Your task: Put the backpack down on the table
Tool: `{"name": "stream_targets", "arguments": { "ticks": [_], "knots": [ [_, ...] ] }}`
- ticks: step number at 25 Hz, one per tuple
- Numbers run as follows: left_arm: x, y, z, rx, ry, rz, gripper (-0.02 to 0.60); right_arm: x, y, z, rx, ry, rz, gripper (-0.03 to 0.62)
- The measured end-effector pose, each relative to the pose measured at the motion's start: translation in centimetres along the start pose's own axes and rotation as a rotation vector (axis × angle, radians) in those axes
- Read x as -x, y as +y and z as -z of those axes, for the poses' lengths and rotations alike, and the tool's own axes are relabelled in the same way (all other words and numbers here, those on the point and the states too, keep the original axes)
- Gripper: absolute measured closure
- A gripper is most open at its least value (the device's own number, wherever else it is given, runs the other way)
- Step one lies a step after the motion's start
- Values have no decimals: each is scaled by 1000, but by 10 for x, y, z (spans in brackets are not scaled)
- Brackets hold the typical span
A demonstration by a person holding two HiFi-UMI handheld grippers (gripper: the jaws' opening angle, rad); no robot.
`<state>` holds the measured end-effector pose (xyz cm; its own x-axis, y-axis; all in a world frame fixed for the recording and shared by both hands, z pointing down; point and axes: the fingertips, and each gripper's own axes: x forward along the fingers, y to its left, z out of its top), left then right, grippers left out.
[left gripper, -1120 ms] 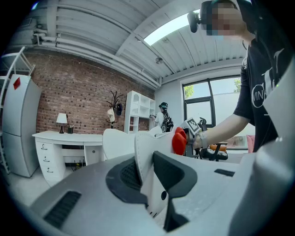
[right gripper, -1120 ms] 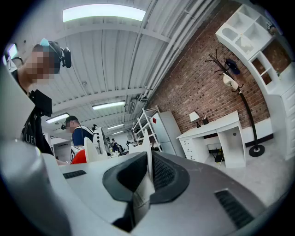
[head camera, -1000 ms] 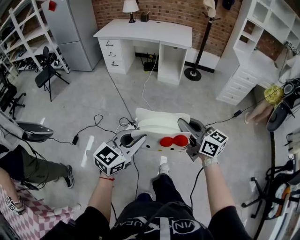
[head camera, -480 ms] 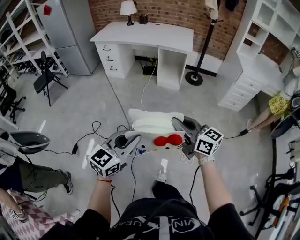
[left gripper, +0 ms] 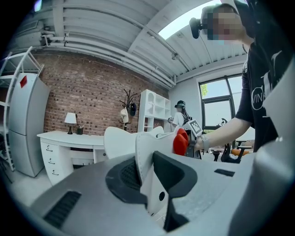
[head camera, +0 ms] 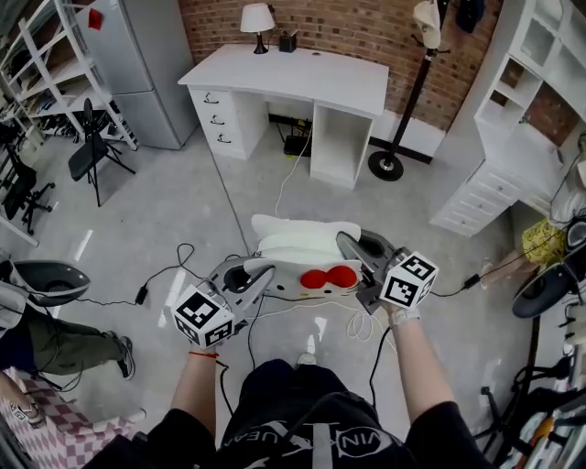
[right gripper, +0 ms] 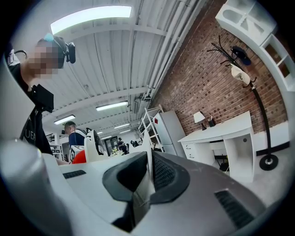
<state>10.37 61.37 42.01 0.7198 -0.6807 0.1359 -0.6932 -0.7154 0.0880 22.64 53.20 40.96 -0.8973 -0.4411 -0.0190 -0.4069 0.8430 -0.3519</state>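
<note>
I'm carrying the backpack [head camera: 302, 261] in the air over the floor, well short of the desk [head camera: 302, 73]. The fingers of the left gripper [head camera: 264, 274] are clamped on its left edge, those of the right gripper [head camera: 352, 248] on its right. I'd keep both grips firm and level, cross the desk's front edge, then lower onto the bare middle, clear of the lamp [head camera: 257, 16] at the back edge.

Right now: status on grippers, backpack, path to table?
Left gripper, right gripper both shut on backpack. Backpack in the air, short of table. Cables on floor ahead.
</note>
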Motion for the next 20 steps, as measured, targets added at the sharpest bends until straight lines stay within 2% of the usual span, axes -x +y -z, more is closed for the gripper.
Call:
{"name": "stream_targets", "arguments": {
  "ticks": [9,20],
  "knots": [
    [-43,47,-6,-9,33,-28,520,-30,-58,-10,-46,-7,-8,577],
    [-107,152,-17,17,21,-18,520,-108,-150,-40,-28,2,-13,577]
  ]
}}
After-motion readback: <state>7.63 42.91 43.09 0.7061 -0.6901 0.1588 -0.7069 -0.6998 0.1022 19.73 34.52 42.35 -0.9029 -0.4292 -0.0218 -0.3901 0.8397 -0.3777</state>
